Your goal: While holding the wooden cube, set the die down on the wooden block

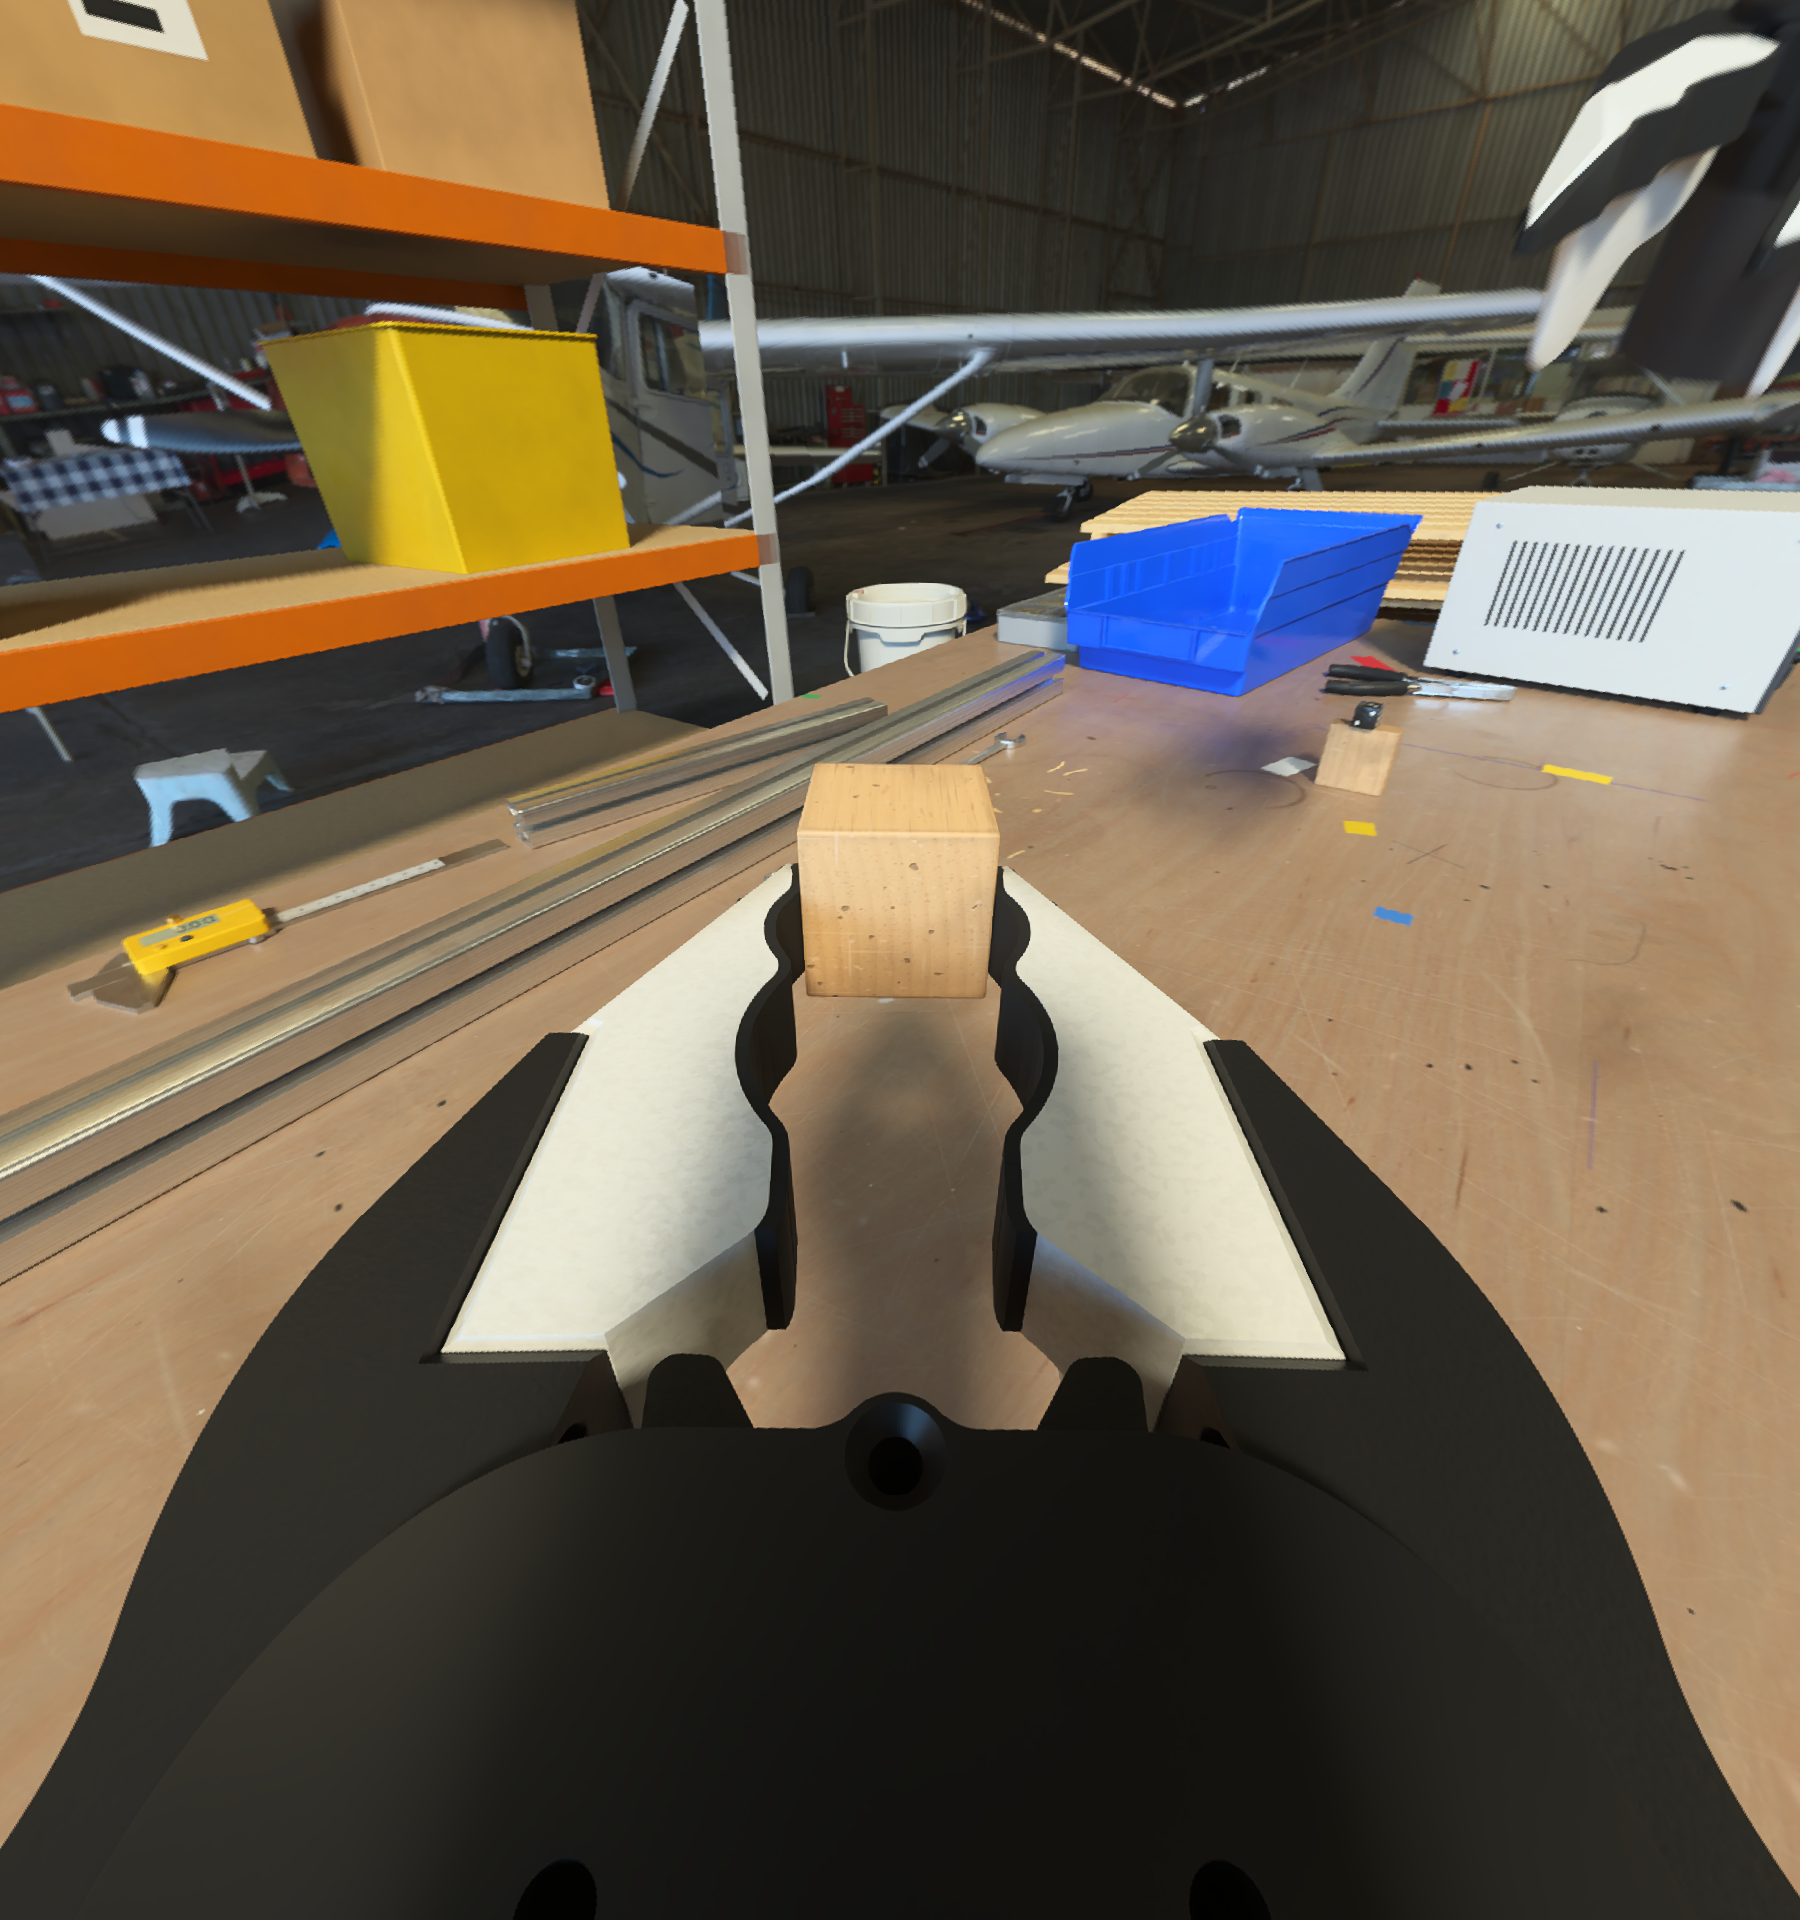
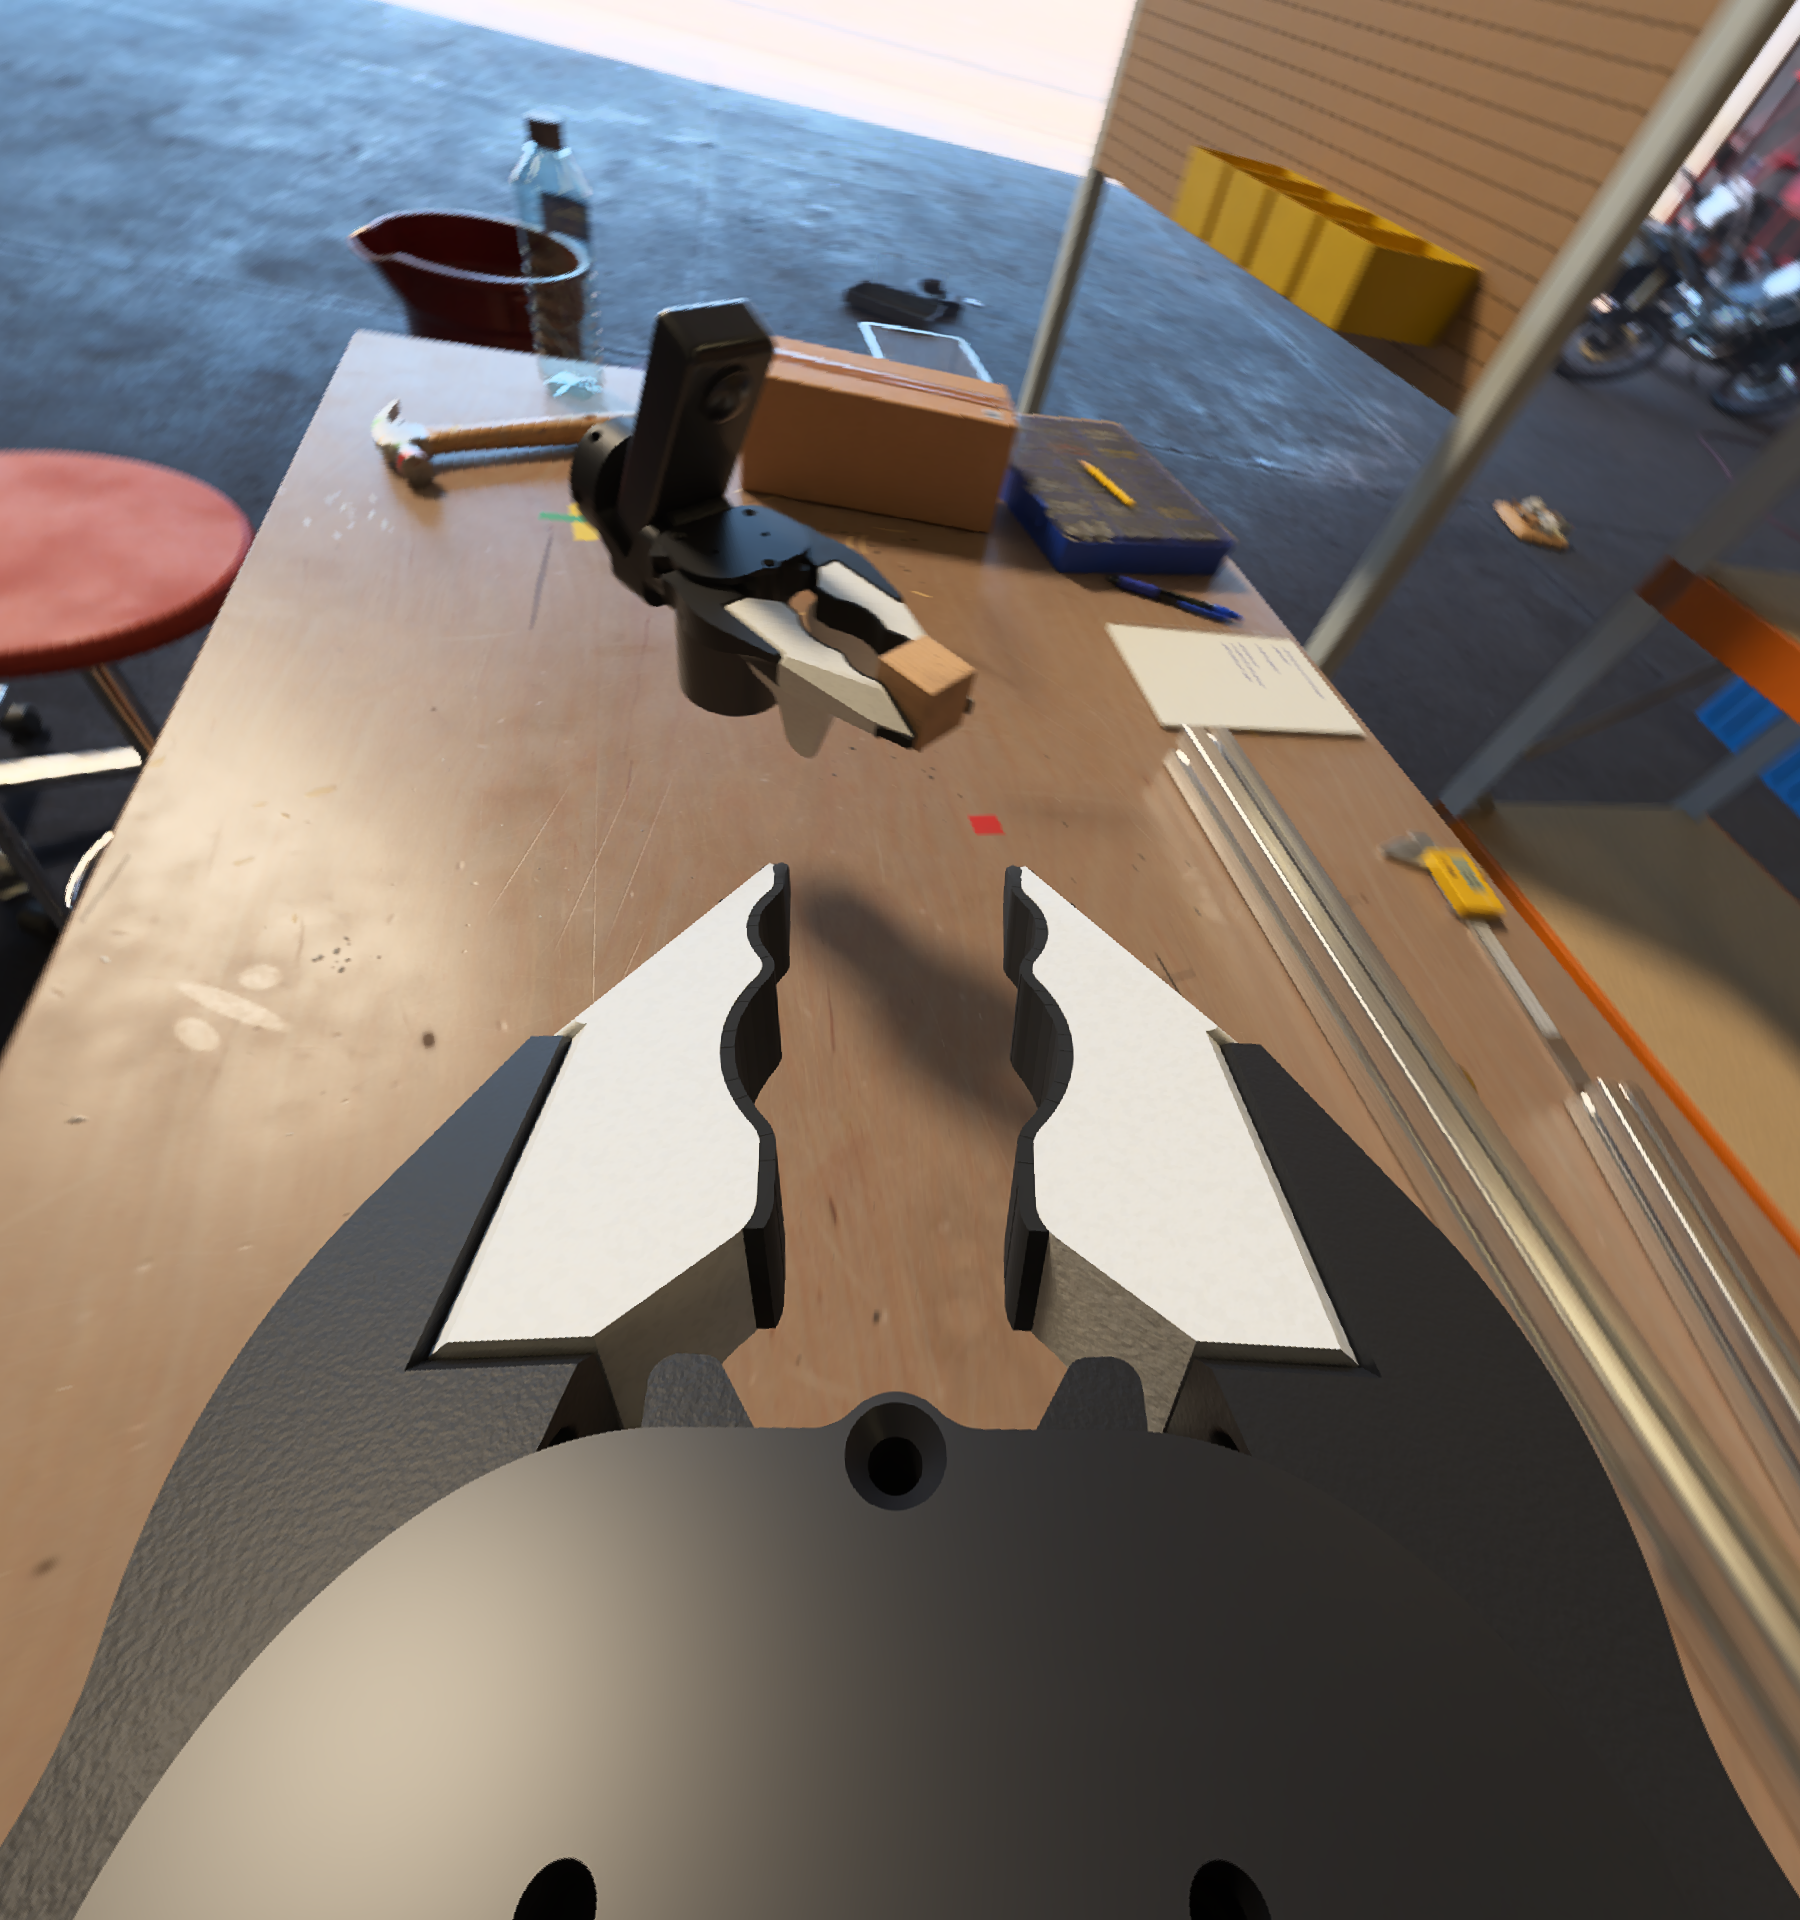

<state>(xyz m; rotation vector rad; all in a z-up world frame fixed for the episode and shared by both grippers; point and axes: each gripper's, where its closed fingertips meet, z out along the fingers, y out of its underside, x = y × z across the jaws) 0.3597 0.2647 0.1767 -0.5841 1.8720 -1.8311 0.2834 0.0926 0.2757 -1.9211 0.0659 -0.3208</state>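
Observation:
My left gripper [image 1: 896,883] is shut on the wooden cube [image 1: 894,883] and holds it above the wooden table [image 1: 1291,1143]. Far right on the table stands a small wooden block [image 1: 1356,761] with a small black die [image 1: 1367,714] on top of it. My right gripper [image 2: 896,883] is open and empty, high above the table. It also shows in the left wrist view [image 1: 1685,260] at the top right, well above the block. The right wrist view shows the left gripper [image 2: 854,665] with the cube [image 2: 935,684]. The block and die are not in that view.
Aluminium rails [image 1: 667,831] run along the table's left side beside a yellow caliper [image 1: 189,930]. A blue bin [image 1: 1228,597], pliers [image 1: 1395,683] and a white vented case [image 1: 1644,597] stand beyond the block. A cardboard box [image 2: 875,436], hammer [image 2: 460,436], bottle [image 2: 558,260] and paper sheet [image 2: 1228,675] lie at the other end.

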